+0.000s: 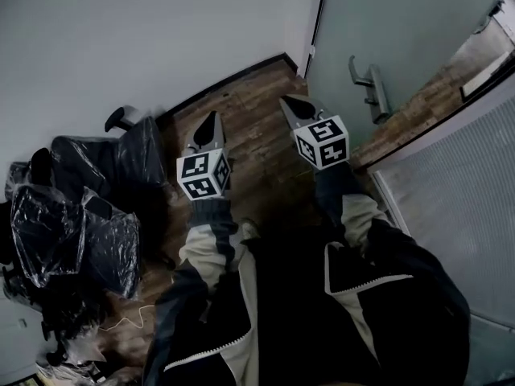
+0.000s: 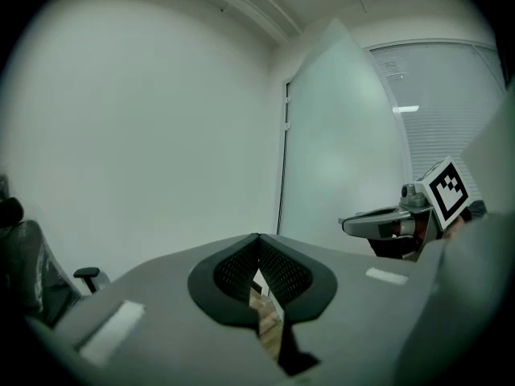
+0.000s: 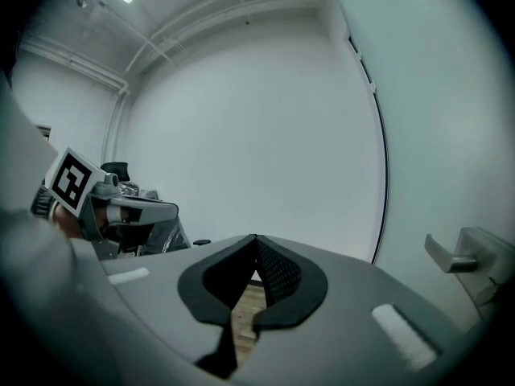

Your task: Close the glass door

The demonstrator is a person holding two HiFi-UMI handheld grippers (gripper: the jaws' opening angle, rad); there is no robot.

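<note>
Brown wooden floor [image 1: 257, 135], frosted glass door [image 1: 402, 22] ahead, left hand-held gripper [image 1: 212, 119] and right hand-held gripper [image 1: 290, 103] pressed together, empty

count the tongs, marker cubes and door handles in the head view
tongs: 2 (left tongs, right tongs)
marker cubes: 2 (left cube, right cube)
door handle: 1
total: 5
</note>
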